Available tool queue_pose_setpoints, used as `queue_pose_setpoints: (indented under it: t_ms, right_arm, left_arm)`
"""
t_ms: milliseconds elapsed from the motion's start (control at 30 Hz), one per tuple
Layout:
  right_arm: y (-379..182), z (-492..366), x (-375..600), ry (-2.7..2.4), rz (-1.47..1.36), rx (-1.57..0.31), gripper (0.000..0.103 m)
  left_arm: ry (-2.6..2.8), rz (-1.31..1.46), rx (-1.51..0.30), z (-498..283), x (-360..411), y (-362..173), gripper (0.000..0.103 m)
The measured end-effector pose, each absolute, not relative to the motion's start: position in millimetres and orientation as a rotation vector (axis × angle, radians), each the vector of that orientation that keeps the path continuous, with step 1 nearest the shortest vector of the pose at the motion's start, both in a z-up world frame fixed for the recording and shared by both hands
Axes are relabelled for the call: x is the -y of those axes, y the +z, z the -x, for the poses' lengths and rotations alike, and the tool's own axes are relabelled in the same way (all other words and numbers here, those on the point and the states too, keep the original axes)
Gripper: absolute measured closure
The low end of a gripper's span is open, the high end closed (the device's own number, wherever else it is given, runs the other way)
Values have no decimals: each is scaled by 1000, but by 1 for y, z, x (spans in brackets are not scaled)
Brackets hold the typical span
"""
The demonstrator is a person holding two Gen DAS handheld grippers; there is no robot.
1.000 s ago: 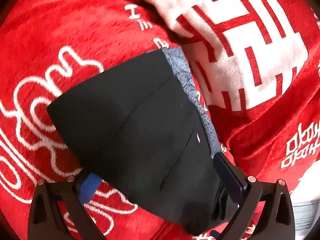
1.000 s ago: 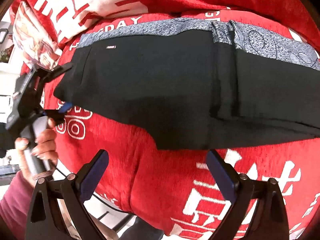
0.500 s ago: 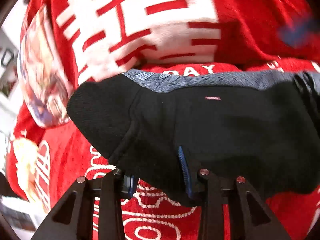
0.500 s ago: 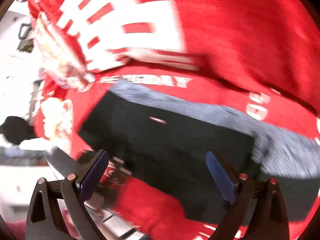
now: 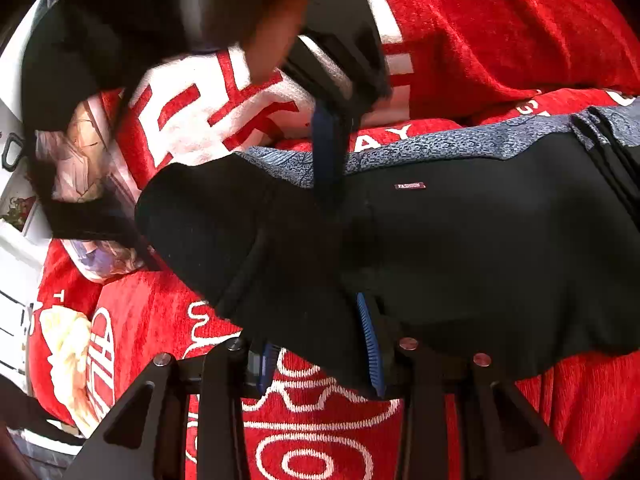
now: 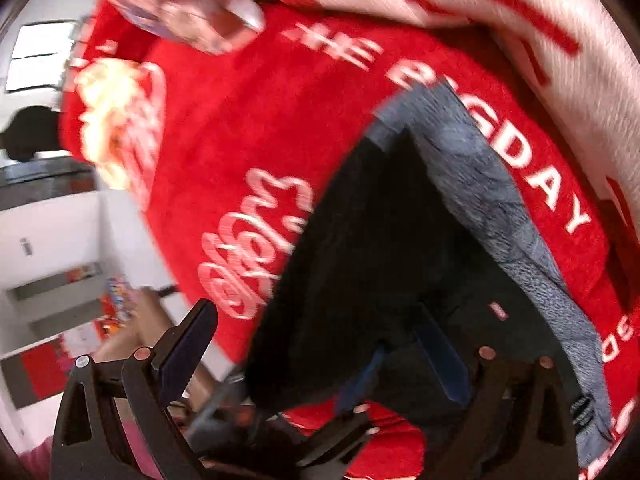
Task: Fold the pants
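Note:
Black pants [image 5: 460, 248] with a grey patterned waistband [image 5: 440, 148] lie across a red blanket. My left gripper [image 5: 318, 356] is shut on a bunched fold at the pants' near left end, with dark cloth pinched between its blue pads. My right gripper comes down from above; one blue-padded finger [image 5: 326, 152] touches the cloth by the waistband. In the right wrist view the right gripper [image 6: 314, 350] has its jaws closing. The pants' end [image 6: 380, 260] lies between them and the pads are not pressing on it. The left gripper's finger [image 6: 360, 376] shows just below, blurred.
The red blanket [image 5: 168, 320] with white writing covers the surface. A red-and-white cushion [image 5: 208, 112] and a printed pillow [image 5: 80, 168] lie behind the pants. A hand [image 5: 272, 40] holds the right gripper. White furniture [image 6: 52, 232] stands beyond the blanket's left edge.
My left gripper has shut on the pants' end and rolled, lifting the cloth slightly. My right gripper has swung left along the pants to that same end, and its jaws have narrowed.

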State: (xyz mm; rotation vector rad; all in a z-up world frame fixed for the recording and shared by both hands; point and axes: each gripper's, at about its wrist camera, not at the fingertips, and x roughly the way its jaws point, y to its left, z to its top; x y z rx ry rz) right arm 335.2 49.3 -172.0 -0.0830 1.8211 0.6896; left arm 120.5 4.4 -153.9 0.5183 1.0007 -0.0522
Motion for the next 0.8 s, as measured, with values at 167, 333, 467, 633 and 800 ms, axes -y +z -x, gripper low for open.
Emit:
queue_pose_setpoints:
  t_ms: [167,333,467,633,800]
  right_arm:
    - [-167,-324,-5,688,-112,-1768,85]
    - [-122,-297,58,754,-295,-1602,85]
    - [-86,-273,122,771,-418,-1483,85]
    - [-45,-240,230,724,-562,-1324,84]
    - [-37,-201,336,636,-664,-1228,84]
  left_arm:
    - [-93,-540,-973,-111,13,-134,65]
    - [-156,-522,-901,-96,46,-88,65]
    - [-243,-513,-832,-81,98,-49,65]
    - [-347,-537,-754,-67,169,-22,65]
    - [-458,-568,-743,-48,252,-25,65]
